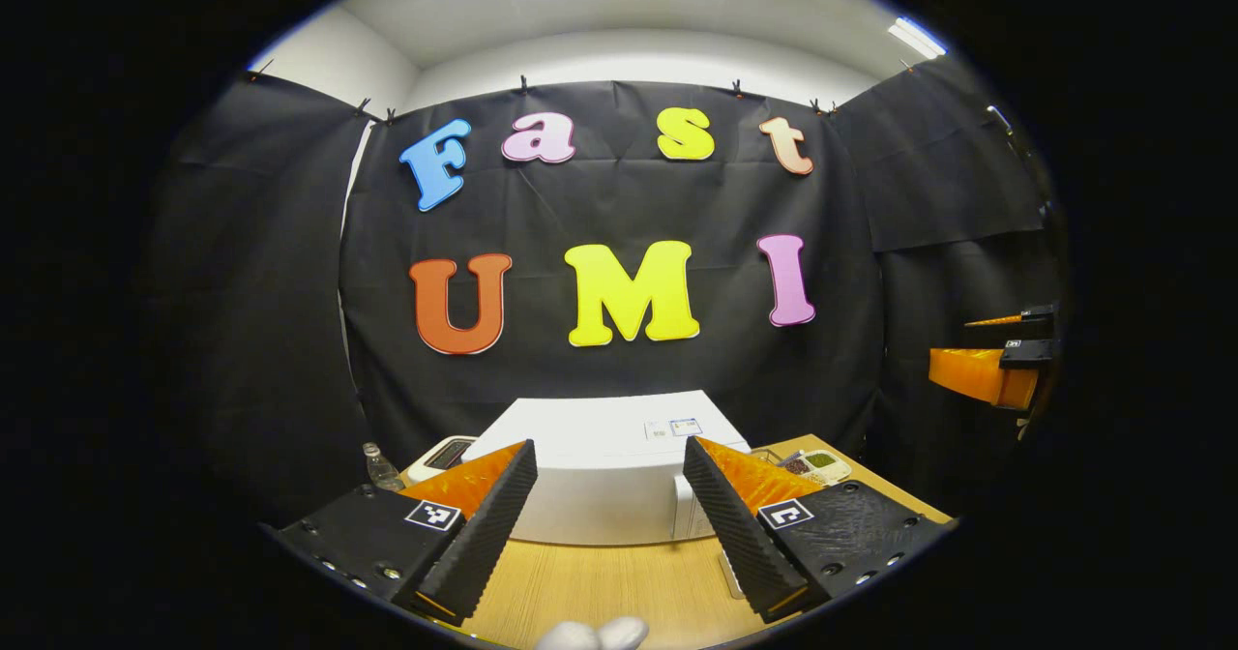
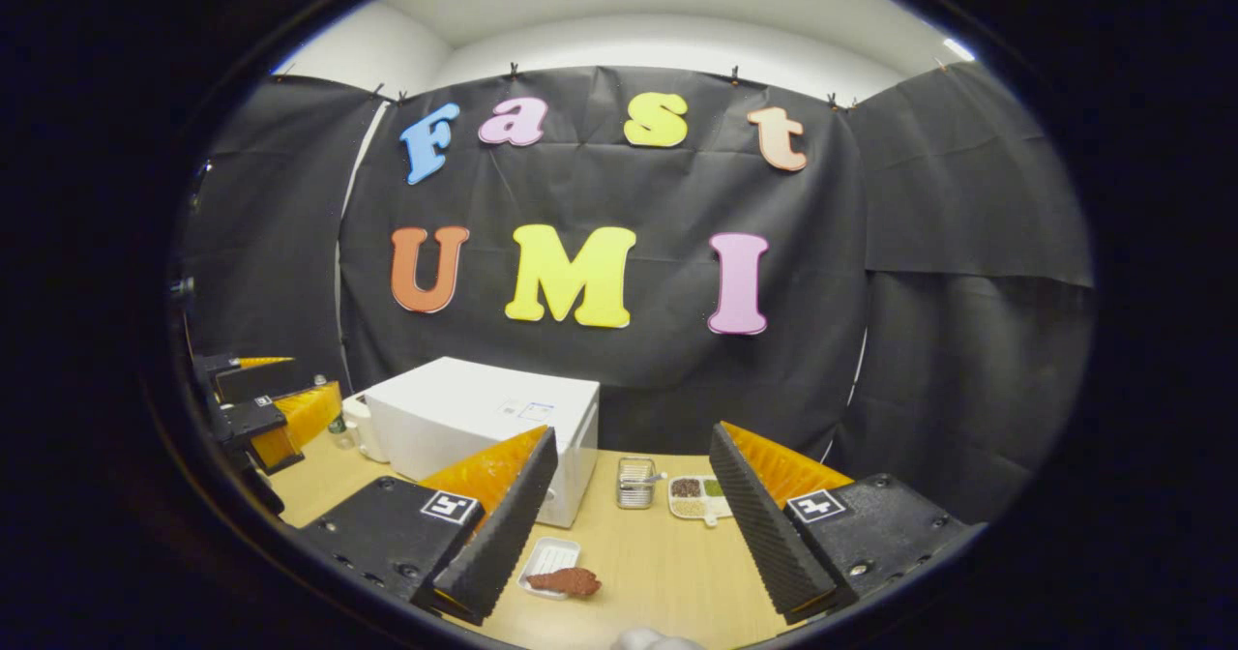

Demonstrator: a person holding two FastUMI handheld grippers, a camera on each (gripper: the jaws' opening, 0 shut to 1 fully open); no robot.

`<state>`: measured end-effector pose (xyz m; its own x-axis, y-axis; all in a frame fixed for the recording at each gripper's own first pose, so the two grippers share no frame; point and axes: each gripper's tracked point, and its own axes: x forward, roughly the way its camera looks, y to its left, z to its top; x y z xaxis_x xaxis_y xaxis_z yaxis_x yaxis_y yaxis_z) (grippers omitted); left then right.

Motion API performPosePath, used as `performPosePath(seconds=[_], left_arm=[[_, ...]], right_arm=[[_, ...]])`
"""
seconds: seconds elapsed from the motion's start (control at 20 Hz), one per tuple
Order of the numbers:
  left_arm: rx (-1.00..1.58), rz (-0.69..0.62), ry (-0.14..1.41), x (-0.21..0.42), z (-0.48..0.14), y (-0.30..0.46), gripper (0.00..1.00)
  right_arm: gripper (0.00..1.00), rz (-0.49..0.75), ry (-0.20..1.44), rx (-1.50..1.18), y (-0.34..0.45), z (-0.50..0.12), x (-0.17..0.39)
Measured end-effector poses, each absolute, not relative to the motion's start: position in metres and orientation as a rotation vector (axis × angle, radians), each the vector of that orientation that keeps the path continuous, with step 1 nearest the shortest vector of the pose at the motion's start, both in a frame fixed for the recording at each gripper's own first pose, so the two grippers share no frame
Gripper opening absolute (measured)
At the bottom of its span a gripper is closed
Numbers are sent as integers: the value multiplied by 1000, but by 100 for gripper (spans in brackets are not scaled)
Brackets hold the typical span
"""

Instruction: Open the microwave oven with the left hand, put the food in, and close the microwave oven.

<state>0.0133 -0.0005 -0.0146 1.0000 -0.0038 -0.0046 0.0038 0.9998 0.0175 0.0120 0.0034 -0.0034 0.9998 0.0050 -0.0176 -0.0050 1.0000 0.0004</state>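
Observation:
A white microwave oven (image 1: pixel 604 476) stands shut on the wooden table, straight ahead of my left gripper (image 1: pixel 609 471), whose fingers are wide open and hold nothing. In the right gripper view the microwave oven (image 2: pixel 484 418) sits at the left, and a brown piece of food (image 2: pixel 571 582) lies on a small white tray (image 2: pixel 544 558) on the table in front of it. My right gripper (image 2: pixel 629 461) is open and empty, hovering above the table behind the food. The left gripper (image 2: pixel 276 408) shows far left there, and the right gripper (image 1: pixel 996 360) shows far right in the left gripper view.
A divided dish of grains (image 2: pixel 698 495) and a small wire basket (image 2: pixel 635 483) sit to the right of the microwave. A plastic bottle (image 1: pixel 380 468) and a white appliance (image 1: pixel 443 455) stand to its left. Black cloth walls close off the booth behind the table (image 2: pixel 658 563).

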Motion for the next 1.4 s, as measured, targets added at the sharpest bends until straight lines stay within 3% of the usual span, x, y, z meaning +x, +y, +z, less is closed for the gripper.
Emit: performPosePath(seconds=[0.2, 0.25, 0.3, 0.55, 0.6, 0.85, 0.9, 1.0, 1.05, 1.1, 1.2, 1.25, 1.3, 1.35, 1.4], left_arm=[[22, -7, 8, 17, -21, -2, 96], [21, -8, 13, 19, -26, -3, 96], [21, -7, 16, 21, -27, -4, 96], [13, -7, 25, 24, -30, -8, 96], [16, -4, 22, 25, -28, -7, 96], [35, -2, 9, 23, -25, -5, 96], [35, -6, 11, 23, -25, -7, 96], [38, -3, 13, 23, -26, -6, 96], [41, -7, 15, 23, -26, -8, 96], [43, -5, 18, 23, -27, -7, 96], [40, -9, 17, 27, -29, -9, 96], [37, -10, 20, 28, -32, -9, 96], [31, -12, 23, 30, -37, -11, 96], [26, -17, 24, 34, -40, -14, 96], [23, -16, 21, 39, -45, -15, 96]], right_arm=[[100, 2, 22, 2, 2, -7, 13], [92, 2, 26, 5, 2, -9, 14], [100, 0, 26, 7, 1, -7, 13], [100, -17, 10, -5, -7, -1, 12], [92, -19, 8, -4, -8, -1, 13], [92, -22, 13, 17, -9, -5, 13], [100, -22, 13, 21, -8, -6, 13], [100, -24, 10, 26, -9, -6, 13], [92, -23, 15, 26, -8, -10, 14], [100, -26, 16, 26, -9, -11, 14], [100, -26, 22, 33, -9, -13, 14], [92, -26, 22, 34, -10, -13, 15], [100, -27, 20, 33, -10, -12, 16], [100, -27, 21, 28, -11, -13, 16], [92, -25, 25, 24, -11, -12, 16]])
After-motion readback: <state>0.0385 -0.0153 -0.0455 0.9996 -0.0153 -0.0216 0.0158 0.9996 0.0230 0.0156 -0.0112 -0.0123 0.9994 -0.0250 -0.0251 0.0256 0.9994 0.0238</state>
